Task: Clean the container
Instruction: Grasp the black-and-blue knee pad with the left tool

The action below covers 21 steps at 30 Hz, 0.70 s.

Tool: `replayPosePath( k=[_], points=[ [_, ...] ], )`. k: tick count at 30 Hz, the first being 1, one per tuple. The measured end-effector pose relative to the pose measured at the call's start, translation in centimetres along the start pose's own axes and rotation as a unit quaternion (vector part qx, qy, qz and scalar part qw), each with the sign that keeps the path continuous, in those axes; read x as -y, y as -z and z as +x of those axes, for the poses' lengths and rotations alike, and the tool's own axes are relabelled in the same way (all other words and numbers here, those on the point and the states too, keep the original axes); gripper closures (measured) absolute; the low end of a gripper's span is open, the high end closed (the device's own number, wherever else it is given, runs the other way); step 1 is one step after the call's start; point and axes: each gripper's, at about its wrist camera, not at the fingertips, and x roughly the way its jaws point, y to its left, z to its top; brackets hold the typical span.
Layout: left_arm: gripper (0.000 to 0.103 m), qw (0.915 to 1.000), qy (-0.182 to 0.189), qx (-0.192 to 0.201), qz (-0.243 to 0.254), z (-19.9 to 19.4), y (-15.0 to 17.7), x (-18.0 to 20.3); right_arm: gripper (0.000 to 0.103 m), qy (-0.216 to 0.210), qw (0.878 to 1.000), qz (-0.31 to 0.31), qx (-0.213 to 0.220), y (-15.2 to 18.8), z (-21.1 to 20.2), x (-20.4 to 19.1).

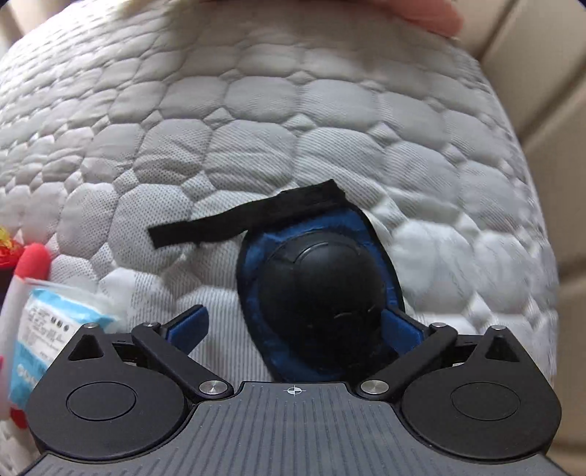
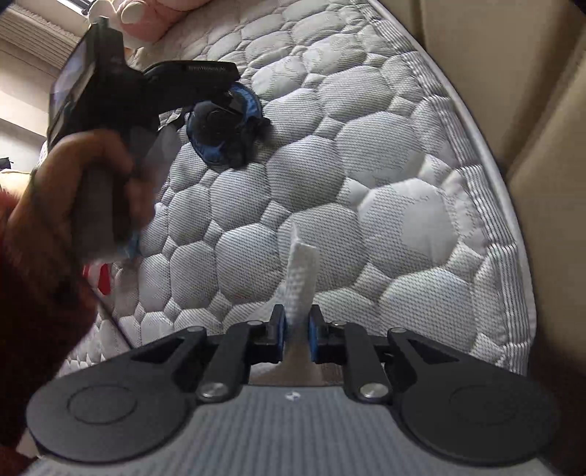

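Observation:
A black rounded container (image 1: 322,293) with a blue lining and a black strap (image 1: 249,216) lies on the quilted mattress (image 1: 256,110). My left gripper (image 1: 295,316) hangs over it, open wide. The container sits between the blue pads (image 1: 190,326); the left pad is clear of it, the right pad close to its blue rim. In the right wrist view the same container (image 2: 219,128) lies under the left gripper (image 2: 230,110), which a hand (image 2: 73,190) holds. My right gripper (image 2: 296,318) is shut on a folded white wipe (image 2: 302,263) that sticks out forward above the mattress.
A blue and white wipe packet (image 1: 44,329) and a red object (image 1: 33,260) lie at the left. A pink plush (image 2: 146,18) rests at the far end. The mattress edge (image 2: 494,219) runs along beige panels (image 2: 531,110) on the right.

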Motion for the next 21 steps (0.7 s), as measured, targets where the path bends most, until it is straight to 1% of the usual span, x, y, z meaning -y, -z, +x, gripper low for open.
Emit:
replayPosePath(
  k=[1, 2, 3, 5, 6, 7, 8, 9, 10, 12, 13, 14, 15, 16, 17, 18, 19, 20, 21],
  points=[
    [0.000, 0.9999, 0.003, -0.012, 0.001, 0.9, -0.6, 0.3, 0.087, 0.001, 1.000, 0.002, 0.002, 0.0, -0.2, 0.3],
    [0.000, 0.9997, 0.001, -0.023, 0.011, 1.7, -1.1, 0.9, 0.087, 0.002, 1.000, 0.004, 0.005, 0.1, -0.3, 0.6],
    [0.000, 0.9993, -0.002, -0.025, 0.029, 2.1, -1.4, 1.5, 0.087, 0.003, 1.000, 0.007, 0.008, 0.1, -0.5, 0.9],
    [0.000, 0.9973, -0.001, -0.008, 0.074, 1.9, -1.3, 2.5, 0.087, 0.007, 1.000, 0.012, 0.019, 0.0, -0.9, 1.3],
    [0.000, 0.9955, 0.007, 0.001, 0.095, 1.6, -1.1, 2.9, 0.087, 0.010, 1.000, 0.014, 0.026, 0.0, -1.2, 1.4],
    [0.000, 0.9928, 0.035, 0.009, 0.114, 1.1, -0.5, 2.7, 0.087, 0.012, 0.999, 0.017, 0.032, -0.1, -1.5, 1.6],
    [0.004, 0.9889, 0.063, 0.015, 0.134, 0.6, 0.3, 2.4, 0.087, 0.014, 0.999, 0.020, 0.038, -0.1, -1.8, 1.7],
    [0.009, 0.9838, 0.089, 0.014, 0.155, 0.1, 1.4, 2.0, 0.087, 0.015, 0.999, 0.024, 0.043, -0.3, -2.1, 1.8],
    [0.010, 0.9773, 0.115, 0.013, 0.177, -0.5, 2.6, 1.5, 0.087, 0.016, 0.998, 0.027, 0.049, -0.4, -2.3, 1.8],
    [0.010, 0.9586, 0.156, 0.007, 0.238, -2.0, 5.6, 0.3, 0.087, 0.020, 0.998, 0.030, 0.060, -0.8, -2.8, 1.8],
    [0.010, 0.9458, 0.162, 0.006, 0.281, -2.8, 7.3, -0.2, 0.086, 0.021, 0.997, 0.030, 0.064, -1.1, -3.0, 1.7],
    [0.010, 0.9299, 0.156, 0.009, 0.333, -3.5, 9.2, -0.6, 0.086, 0.020, 0.997, 0.030, 0.067, -1.3, -3.1, 1.5],
    [0.010, 0.9092, 0.145, 0.019, 0.390, -4.2, 11.1, -1.0, 0.086, 0.020, 0.997, 0.027, 0.068, -1.5, -3.1, 1.2],
    [0.009, 0.8849, 0.134, 0.032, 0.445, -4.8, 13.0, -1.4, 0.086, 0.019, 0.997, 0.024, 0.067, -1.8, -2.9, 0.8],
    [0.008, 0.8629, 0.126, 0.043, 0.487, -5.3, 14.5, -1.9, 0.086, 0.017, 0.998, 0.019, 0.065, -2.0, -2.6, 0.3],
    [0.007, 0.8478, 0.121, 0.053, 0.514, -5.7, 15.6, -2.5, 0.087, 0.016, 0.998, 0.016, 0.063, -2.3, -2.1, -0.3],
    [0.006, 0.8359, 0.116, 0.060, 0.533, -6.0, 16.4, -3.0, 0.087, 0.013, 0.998, 0.013, 0.060, -2.5, -1.7, -1.0],
    [0.005, 0.8375, 0.114, 0.059, 0.531, -6.2, 16.7, -3.5, 0.087, 0.008, 0.998, 0.009, 0.058, -2.8, -1.0, -1.9],
    [0.005, 0.8460, 0.113, 0.050, 0.519, -6.4, 16.8, -4.1, 0.087, 0.003, 0.998, 0.006, 0.056, -3.0, -0.3, -2.9]
  ],
)
